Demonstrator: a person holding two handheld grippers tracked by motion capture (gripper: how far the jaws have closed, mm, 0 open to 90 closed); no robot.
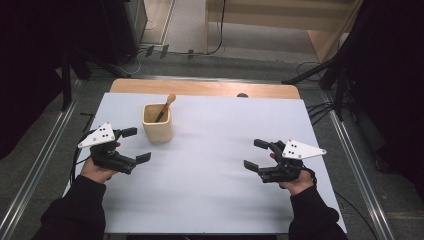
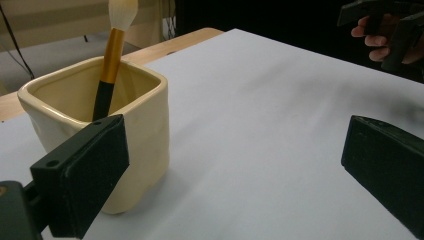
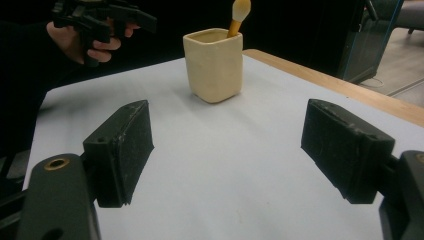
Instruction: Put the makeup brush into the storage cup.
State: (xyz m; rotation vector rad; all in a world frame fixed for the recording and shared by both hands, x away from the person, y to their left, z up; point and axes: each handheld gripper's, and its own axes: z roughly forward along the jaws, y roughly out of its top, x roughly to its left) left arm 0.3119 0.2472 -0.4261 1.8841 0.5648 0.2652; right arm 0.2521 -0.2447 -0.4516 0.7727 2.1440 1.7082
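Low in the high view, the left gripper [image 1: 136, 145] sits at lower left of the frame and the right gripper [image 1: 253, 154] at lower right, each held in a hand just above the pale grey table sheet [image 1: 210, 190], jaws spread wide apart and holding nothing. Just beyond the left gripper, up and to its right, stands the cream, square-sided ceramic cup [image 1: 158, 123], close to the farther jaw but not touching it; the right gripper is well apart from it. In the cup leans a brush with a black-and-gold handle and pale tip [image 1: 165, 107], tilted toward upper right. I can read no writing or brand on the cup or the brush.
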